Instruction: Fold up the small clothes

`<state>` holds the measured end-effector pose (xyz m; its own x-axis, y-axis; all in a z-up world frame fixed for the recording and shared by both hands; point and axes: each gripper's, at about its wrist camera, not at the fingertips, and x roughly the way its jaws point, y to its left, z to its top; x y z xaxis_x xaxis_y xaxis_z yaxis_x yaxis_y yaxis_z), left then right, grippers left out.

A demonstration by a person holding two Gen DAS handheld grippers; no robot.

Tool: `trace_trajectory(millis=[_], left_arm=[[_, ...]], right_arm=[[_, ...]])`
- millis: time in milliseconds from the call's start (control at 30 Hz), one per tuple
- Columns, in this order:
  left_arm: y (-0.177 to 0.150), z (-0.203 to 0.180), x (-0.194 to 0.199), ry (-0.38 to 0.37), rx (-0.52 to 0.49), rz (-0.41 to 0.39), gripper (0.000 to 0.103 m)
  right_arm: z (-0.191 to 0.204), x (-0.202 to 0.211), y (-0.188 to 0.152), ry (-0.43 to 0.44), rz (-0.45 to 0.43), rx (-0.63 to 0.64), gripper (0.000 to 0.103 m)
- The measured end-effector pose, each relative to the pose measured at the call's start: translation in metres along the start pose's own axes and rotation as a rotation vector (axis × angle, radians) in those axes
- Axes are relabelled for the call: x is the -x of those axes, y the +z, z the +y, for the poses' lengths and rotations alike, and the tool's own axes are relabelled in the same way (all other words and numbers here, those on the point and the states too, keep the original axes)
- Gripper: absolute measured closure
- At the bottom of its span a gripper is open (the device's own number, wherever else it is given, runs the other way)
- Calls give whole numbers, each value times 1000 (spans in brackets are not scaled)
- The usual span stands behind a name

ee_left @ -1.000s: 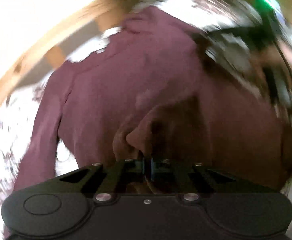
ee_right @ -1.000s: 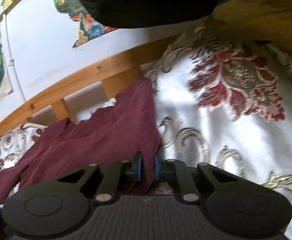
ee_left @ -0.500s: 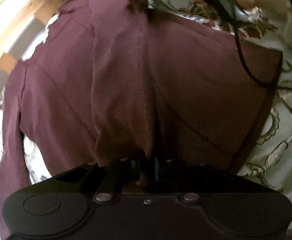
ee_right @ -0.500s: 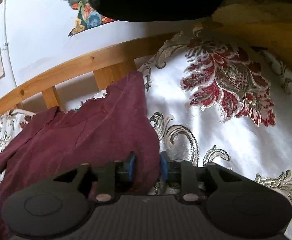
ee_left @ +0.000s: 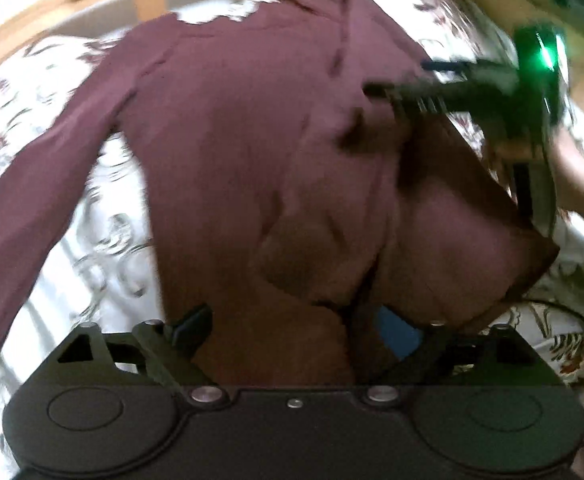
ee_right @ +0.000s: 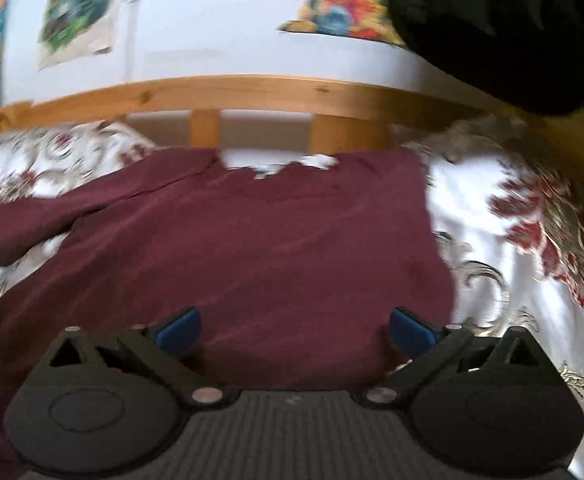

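A maroon long-sleeved top (ee_left: 232, 140) lies on the white floral bedspread (ee_left: 104, 248), its left sleeve stretched out to the left. Its right side is folded over the body, bunched and creased near my left gripper (ee_left: 296, 326). The left gripper is open, and cloth lies loose between its wide-apart fingers. In the right wrist view the top (ee_right: 252, 248) lies flat, with its neckline toward the headboard. My right gripper (ee_right: 294, 330) is open just above the top's near part. It also shows in the left wrist view (ee_left: 396, 88), over the top's right side.
A wooden headboard rail (ee_right: 252, 88) runs along the far edge of the bed, with a white wall and posters (ee_right: 80, 12) behind it. A dark bulky shape (ee_right: 512, 20) hangs at the upper right. A black cable (ee_left: 564, 312) lies on the bedspread at the right.
Both grippers have opened and let go of the top. The right side now lies folded over the body. The right gripper has pulled back and turned to face the headboard.
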<state>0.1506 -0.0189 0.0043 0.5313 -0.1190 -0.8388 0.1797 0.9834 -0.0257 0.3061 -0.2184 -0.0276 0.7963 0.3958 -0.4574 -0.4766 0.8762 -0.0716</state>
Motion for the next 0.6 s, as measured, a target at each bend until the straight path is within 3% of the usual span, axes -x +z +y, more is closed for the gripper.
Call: trace_trajectory(millis=[100,233,400,600], left_arm=[[-14,19,16,34,74,-44,7],[-27,44,34,92,157,-87,4],[-44,77,56,185,225,-130,1],[-72,117,84,401,348,-206,1]], right_arm=[[35,15,-4,99,-30,39,0],[90,30,-11,192,-29,191,0],[146,26,-39,156,37,415,0],[146,29,-39,117,17,399,0]])
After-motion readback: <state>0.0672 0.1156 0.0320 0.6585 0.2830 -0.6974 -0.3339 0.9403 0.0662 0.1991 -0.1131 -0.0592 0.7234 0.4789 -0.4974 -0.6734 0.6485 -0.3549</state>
